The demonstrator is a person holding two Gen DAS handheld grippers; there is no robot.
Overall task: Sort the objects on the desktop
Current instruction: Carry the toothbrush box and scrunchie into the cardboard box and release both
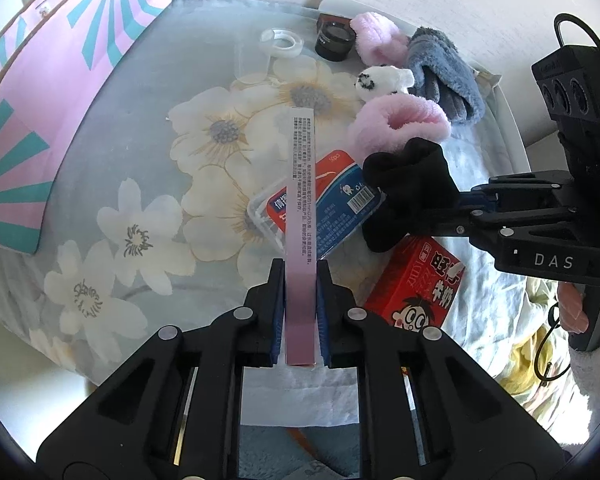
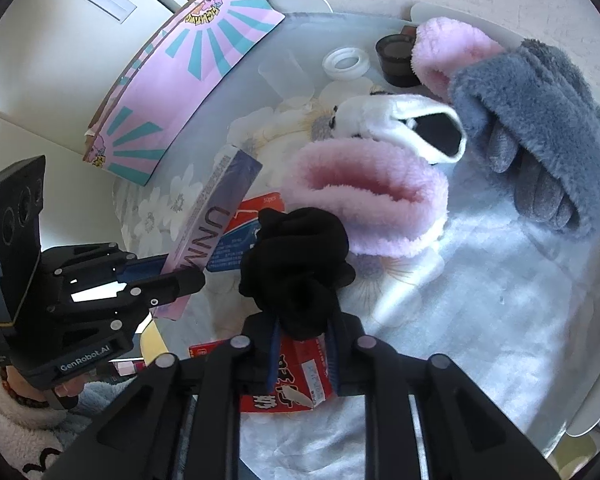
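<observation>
Left-wrist view shows the left gripper [image 1: 300, 280] clamped on a long, slim pink cardboard box [image 1: 300, 216] held above the flower-printed cloth over the table [image 1: 140, 160], with a clear plastic case bearing a red and blue label [image 1: 332, 204] behind it and a red snack carton [image 1: 416, 288] beside it. Right-wrist view shows the right gripper [image 2: 302, 344] pinched on a bunched black fabric piece [image 2: 296, 264], crowded by fluffy pink [image 2: 372, 200], white [image 2: 400, 120] and grey gloves [image 2: 540, 120]. Only this view shows the box's purple lettered face.
</observation>
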